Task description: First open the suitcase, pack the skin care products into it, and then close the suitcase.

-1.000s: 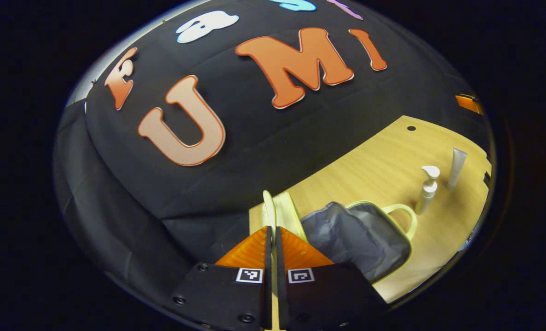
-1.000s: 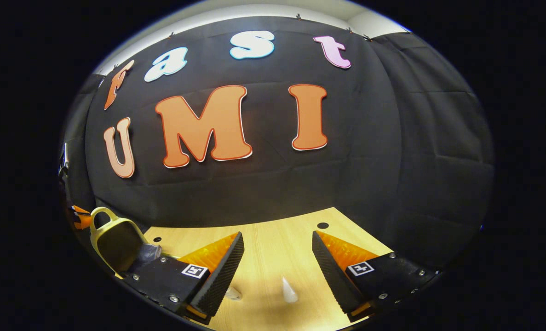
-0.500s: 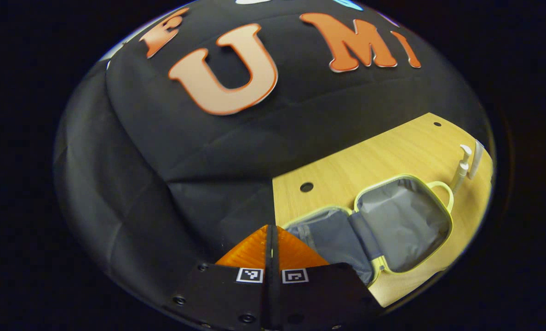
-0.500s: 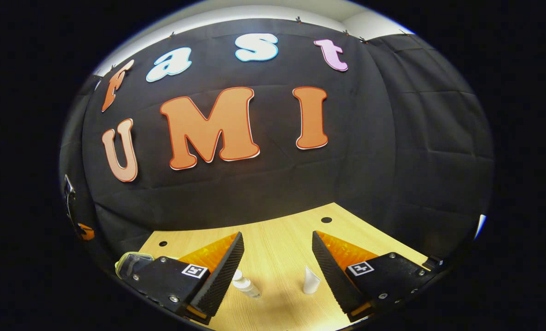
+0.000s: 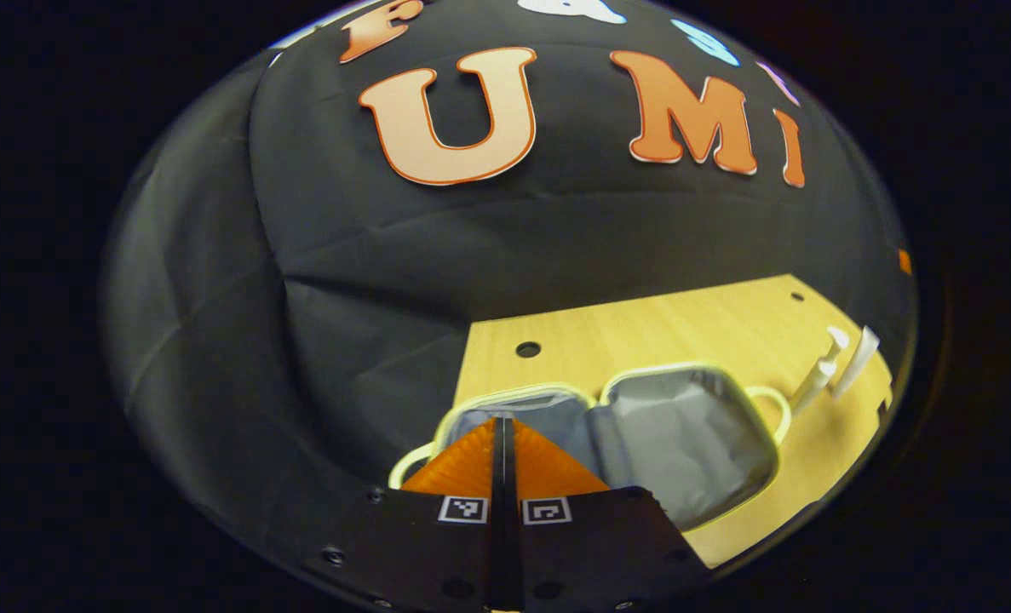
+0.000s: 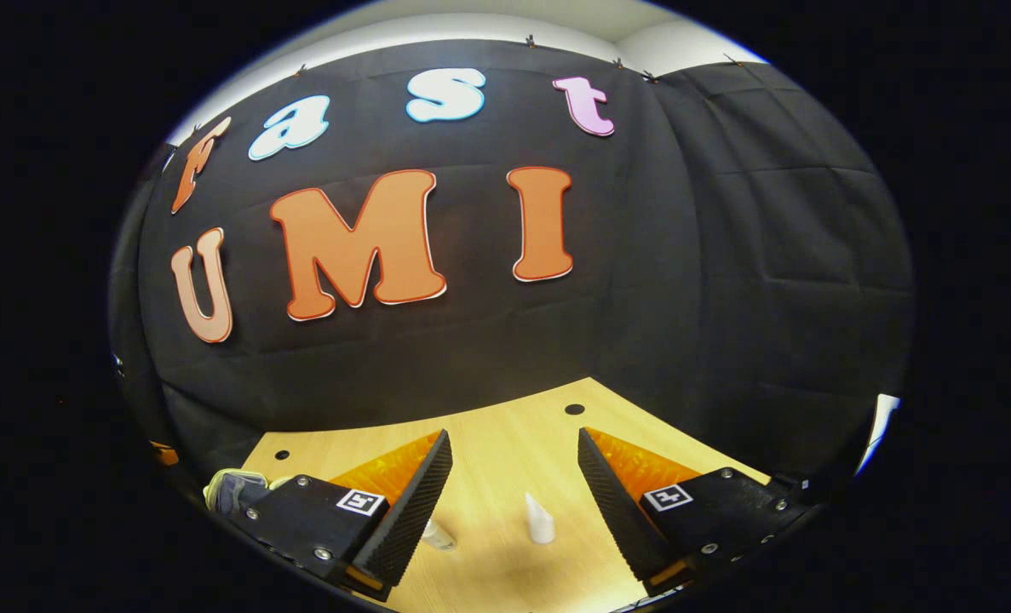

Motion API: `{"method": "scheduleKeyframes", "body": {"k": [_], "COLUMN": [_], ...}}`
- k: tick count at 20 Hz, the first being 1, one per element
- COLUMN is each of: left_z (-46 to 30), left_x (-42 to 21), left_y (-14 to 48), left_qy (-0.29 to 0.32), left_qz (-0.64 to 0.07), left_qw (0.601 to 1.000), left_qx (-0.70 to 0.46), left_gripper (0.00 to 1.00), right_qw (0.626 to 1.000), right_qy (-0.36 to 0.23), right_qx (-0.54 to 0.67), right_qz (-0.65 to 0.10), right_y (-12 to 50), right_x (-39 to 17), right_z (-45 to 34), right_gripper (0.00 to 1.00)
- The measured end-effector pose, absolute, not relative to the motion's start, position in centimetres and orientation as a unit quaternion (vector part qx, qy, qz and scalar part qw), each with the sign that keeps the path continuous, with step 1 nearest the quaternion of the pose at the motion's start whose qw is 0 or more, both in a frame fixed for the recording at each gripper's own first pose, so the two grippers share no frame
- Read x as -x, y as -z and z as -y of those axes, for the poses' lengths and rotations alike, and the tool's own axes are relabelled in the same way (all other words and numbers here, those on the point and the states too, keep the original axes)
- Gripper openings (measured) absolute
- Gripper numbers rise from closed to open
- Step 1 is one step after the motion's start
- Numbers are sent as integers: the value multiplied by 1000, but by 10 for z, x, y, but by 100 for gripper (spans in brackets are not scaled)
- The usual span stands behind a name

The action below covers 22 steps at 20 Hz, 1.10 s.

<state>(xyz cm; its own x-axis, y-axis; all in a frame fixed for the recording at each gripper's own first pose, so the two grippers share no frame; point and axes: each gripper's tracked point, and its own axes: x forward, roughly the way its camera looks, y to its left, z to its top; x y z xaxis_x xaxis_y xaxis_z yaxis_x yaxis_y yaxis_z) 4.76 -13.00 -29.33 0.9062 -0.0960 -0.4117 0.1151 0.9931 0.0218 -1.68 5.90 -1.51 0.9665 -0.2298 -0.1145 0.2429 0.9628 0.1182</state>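
The small suitcase point(image 5: 675, 434) lies flat open on the wooden table point(image 5: 667, 332), pale yellow-green rim, grey lining, a handle at each end. My left gripper point(image 5: 502, 426) hovers over its left half, fingers pressed together with nothing between them. Past the case's right handle stand a white pump bottle point(image 5: 816, 383) and a white tube point(image 5: 854, 362). In the right gripper view my right gripper point(image 6: 512, 443) stands open above the table, with the white tube point(image 6: 540, 519) upright between its fingers and the pump bottle point(image 6: 437, 535) partly behind the left finger point(image 6: 411, 502). A corner of the suitcase point(image 6: 231, 487) peeks at the far left.
The black cloth wall closes off the back of the table. Small round holes dot the tabletop point(image 5: 527, 349) point(image 6: 574, 409). Bare wood lies between the suitcase and the two products.
The suitcase lid has swung from upright to flat open. My left gripper let go of it and stays shut over the left half. The right gripper's view shifted slightly over the two products.
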Motion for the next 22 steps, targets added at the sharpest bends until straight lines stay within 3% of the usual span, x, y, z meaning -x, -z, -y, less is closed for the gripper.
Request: {"method": "scheduleKeyframes", "body": {"k": [9, 13, 16, 17, 18, 19, 22], "left_z": [230, 266, 307, 325, 338, 354, 391], "left_x": [-33, -24, -24, -16, -12, -14, -8], "left_y": [236, 231, 225, 223, 221, 222, 229], "left_qy": [59, 25, 32, 38, 43, 49, 64], "left_qz": [-106, -99, -90, -85, -81, -78, -81], "left_qw": [992, 993, 994, 994, 994, 994, 992], "left_qx": [36, 54, 50, 52, 58, 66, 79], "left_gripper": [1, 1, 1, 4, 20, 20, 45], "right_qw": [993, 996, 996, 996, 996, 997, 997], "right_qy": [95, 66, 42, 34, 28, 22, 5], "right_qx": [-43, -35, -37, -38, -37, -35, -29], "right_qz": [-50, -55, -64, -68, -71, -72, -75], "right_y": [26, 29, 38, 40, 42, 44, 50], "right_x": [15, -2, -16, -20, -23, -26, -30], "right_z": [-20, -14, -17, -18, -19, -20, -24], "right_gripper": [95, 95, 95, 95, 95, 95, 95]}}
